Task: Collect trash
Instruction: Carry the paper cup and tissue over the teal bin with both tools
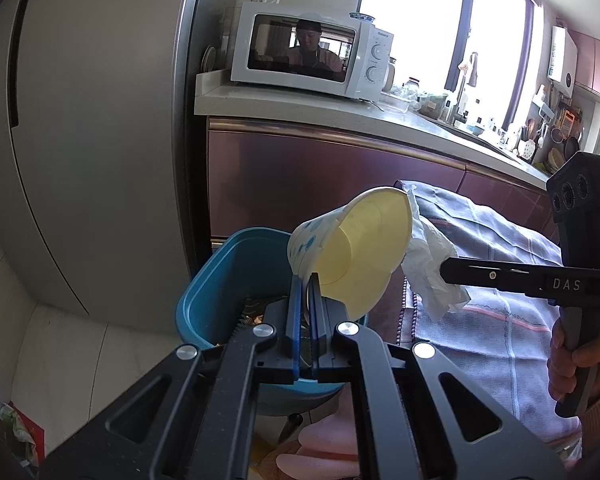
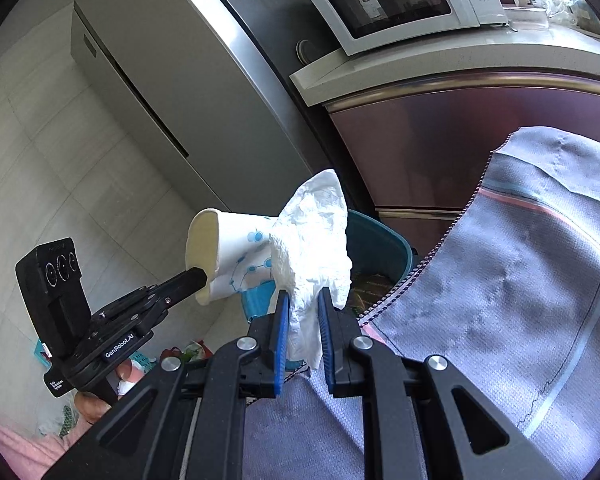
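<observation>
Both pieces of trash held in the air, near the rim of the blue bin (image 1: 204,292), not yet dropped

To do this step well:
- Carry the paper cup (image 1: 352,248) fully over the bin's mouth before easing the left gripper (image 1: 306,280); jaws now pinched tight on the cup's rim, cup tipped on its side with the open end toward the camera
- Do the same with the crumpled white tissue (image 2: 312,248); right gripper (image 2: 304,300) clamped narrowly on its lower part, upper part bulging free above the blue pads (image 2: 282,320)
- Release one at a time, probably the cup first since it looks nearer the opening; tissue touches or sits just behind the cup in both views, so letting go together risks one knocking the other off course
- Keep clear of the striped cloth (image 2: 520,280) lying just beside the bin on the right; a light tissue could land or snag there
- Open only once directly above, since the tissue may drift

Count:
- One paper cup
- One tissue
- One bin, already holding some dark rubbish inside, contents too hidden to number
- Two grippers, each with one item
- One microwave (image 1: 308,52) on the counter behind
</observation>
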`<state>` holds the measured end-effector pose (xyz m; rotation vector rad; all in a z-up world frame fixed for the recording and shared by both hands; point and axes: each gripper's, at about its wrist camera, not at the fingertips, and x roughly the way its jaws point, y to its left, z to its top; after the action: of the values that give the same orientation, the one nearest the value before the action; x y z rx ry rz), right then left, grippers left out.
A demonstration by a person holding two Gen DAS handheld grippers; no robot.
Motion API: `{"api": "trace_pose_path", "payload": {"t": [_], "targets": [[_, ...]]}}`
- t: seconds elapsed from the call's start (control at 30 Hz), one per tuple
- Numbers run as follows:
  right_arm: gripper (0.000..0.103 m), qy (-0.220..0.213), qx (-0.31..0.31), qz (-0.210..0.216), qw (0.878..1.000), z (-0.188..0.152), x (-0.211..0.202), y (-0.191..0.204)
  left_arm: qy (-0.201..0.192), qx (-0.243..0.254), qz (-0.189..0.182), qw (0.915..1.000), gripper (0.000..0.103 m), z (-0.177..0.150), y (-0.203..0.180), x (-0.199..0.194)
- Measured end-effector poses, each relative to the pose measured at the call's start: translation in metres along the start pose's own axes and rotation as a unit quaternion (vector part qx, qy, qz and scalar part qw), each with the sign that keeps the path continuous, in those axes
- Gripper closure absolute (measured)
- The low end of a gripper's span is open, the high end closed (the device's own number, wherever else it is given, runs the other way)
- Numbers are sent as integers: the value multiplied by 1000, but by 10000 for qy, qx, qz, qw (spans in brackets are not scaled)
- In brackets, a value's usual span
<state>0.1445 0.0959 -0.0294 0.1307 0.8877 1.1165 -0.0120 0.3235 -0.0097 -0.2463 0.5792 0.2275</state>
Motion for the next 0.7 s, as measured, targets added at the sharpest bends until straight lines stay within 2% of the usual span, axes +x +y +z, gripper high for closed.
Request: {"api": "trace_pose_path", "payload": {"t": [0.7], "targets": [[89,205,-4,-3,9998,5,12,-2,46,-100,106,9999,99,-3,11,6]]}}
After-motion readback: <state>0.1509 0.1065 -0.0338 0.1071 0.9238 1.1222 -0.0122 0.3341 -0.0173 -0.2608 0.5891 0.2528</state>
